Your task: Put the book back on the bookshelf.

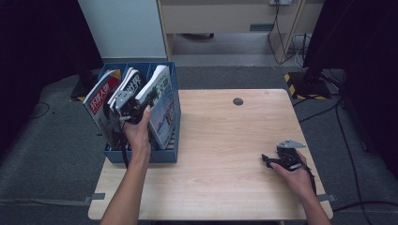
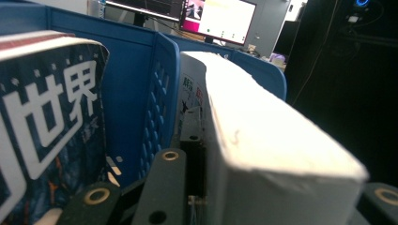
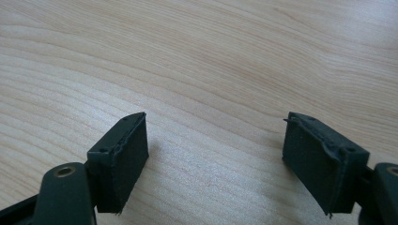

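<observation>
**Thick book clamped in the blue file box**

A wooden table [image 1: 225, 140] is seen bearing a blue 3-compartment file box [image 1: 166, 157] at its left edge. A thick white-edged book [image 1: 159, 105], standing tilted in the rightmost compartment, is clenched by the left tool [image 1: 129, 110]. The right tool [image 1: 274, 161] is rested released on the table, jaws spread, nothing between them.

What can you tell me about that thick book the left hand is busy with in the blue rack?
The thick book is a paperback with a pale illustrated cover and a white, slightly scuffed page block. It stands tilted in the rightmost slot of the blue rack, beside its divider. The left gripper has its fingers closed around the book's edge.
</observation>
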`<act>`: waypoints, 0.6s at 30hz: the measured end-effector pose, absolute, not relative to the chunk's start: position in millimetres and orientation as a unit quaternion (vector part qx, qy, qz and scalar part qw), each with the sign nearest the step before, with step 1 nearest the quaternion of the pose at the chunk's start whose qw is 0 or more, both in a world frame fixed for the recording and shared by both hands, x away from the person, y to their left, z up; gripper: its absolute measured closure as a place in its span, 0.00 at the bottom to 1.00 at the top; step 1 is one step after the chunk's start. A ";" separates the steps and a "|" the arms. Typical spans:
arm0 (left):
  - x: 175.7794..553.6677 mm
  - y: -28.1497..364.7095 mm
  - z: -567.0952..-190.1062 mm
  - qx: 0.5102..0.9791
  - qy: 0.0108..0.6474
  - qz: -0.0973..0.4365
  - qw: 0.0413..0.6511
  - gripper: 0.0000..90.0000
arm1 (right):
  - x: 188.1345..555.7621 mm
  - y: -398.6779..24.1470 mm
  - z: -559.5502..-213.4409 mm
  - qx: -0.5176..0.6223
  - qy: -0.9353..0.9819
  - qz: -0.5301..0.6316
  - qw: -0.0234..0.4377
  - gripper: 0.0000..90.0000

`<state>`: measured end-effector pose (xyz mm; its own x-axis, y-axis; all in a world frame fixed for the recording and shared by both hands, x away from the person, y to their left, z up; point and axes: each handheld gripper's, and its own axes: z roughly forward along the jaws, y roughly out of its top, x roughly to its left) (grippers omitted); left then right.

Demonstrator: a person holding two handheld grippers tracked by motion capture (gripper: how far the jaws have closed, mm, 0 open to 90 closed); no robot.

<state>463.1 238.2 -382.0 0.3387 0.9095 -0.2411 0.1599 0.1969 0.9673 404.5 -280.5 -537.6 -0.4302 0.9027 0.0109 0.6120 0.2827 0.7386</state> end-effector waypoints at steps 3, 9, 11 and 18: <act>463.4 237.9 -382.3 0.551 0.483 0.309 0.606 0.81 | 404.5 -280.9 -537.6 0.489 0.773 0.344 0.212 0.25; 463.5 236.4 -383.5 0.549 0.483 0.311 0.607 0.81 | 404.5 -281.6 -537.6 0.488 0.773 0.344 0.213 0.25; 463.5 236.4 -384.5 0.547 0.484 0.312 0.607 0.81 | 404.4 -281.6 -537.6 0.488 0.773 0.344 0.212 0.25; 463.1 235.0 -384.4 0.550 0.484 0.317 0.603 0.80 | 404.4 -281.7 -537.6 0.487 0.774 0.344 0.212 0.25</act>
